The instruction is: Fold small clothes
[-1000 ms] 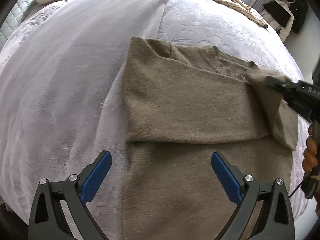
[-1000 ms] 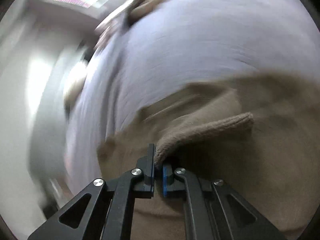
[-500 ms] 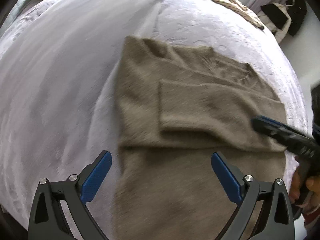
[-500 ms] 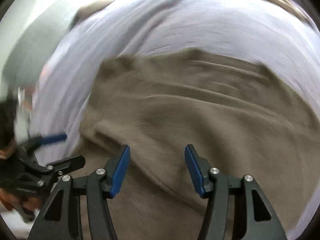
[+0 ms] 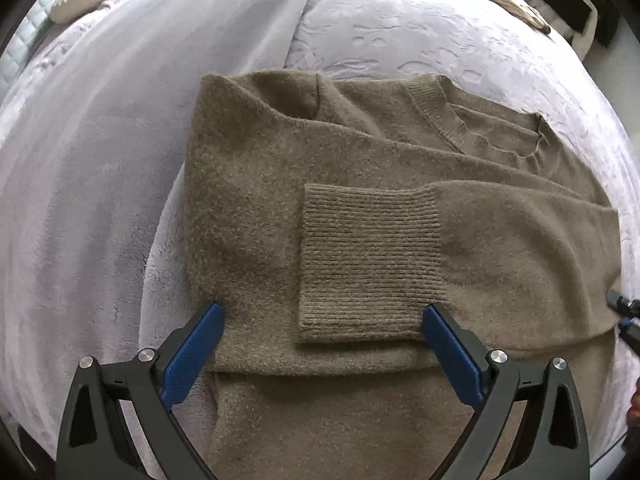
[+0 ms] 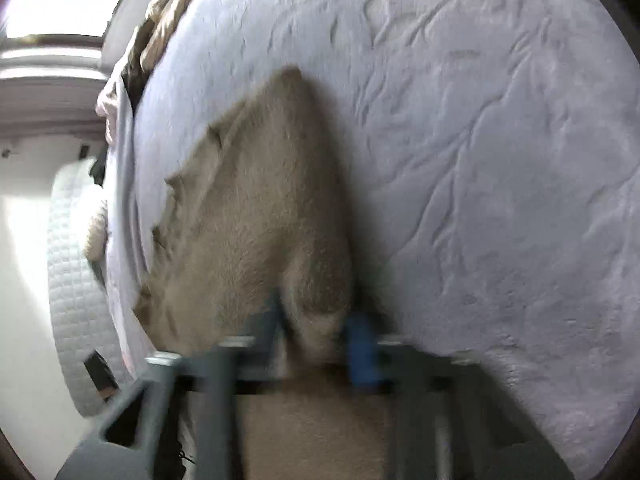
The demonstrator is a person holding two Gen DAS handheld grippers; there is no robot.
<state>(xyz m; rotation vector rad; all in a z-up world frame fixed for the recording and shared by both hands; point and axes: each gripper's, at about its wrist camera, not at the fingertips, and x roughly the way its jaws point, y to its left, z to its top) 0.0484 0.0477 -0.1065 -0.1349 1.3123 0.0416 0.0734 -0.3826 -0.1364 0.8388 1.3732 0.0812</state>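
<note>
Olive-brown knit sweater (image 5: 400, 208) flat on pale bedspread (image 5: 100, 160), ribbed cuff (image 5: 368, 260) folded across chest, left gripper (image 5: 320, 328) spread wide above it, right gripper (image 6: 316, 332) blurred, jaws narrowly apart around sweater's edge

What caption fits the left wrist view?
Open left gripper poised above brown sweater, sleeve cuff folded across.

the fuzzy olive-brown knitted sweater (image 5: 256, 184) looks soft and matt, its ribbed cuff (image 5: 370, 258) coarser. the pale lilac fleece bed cover (image 5: 440, 28) is plush, embossed. the left claw (image 5: 320, 334) seems matt black plastic, with textured blue pads (image 5: 192, 354) and shiny metal screws.
</note>
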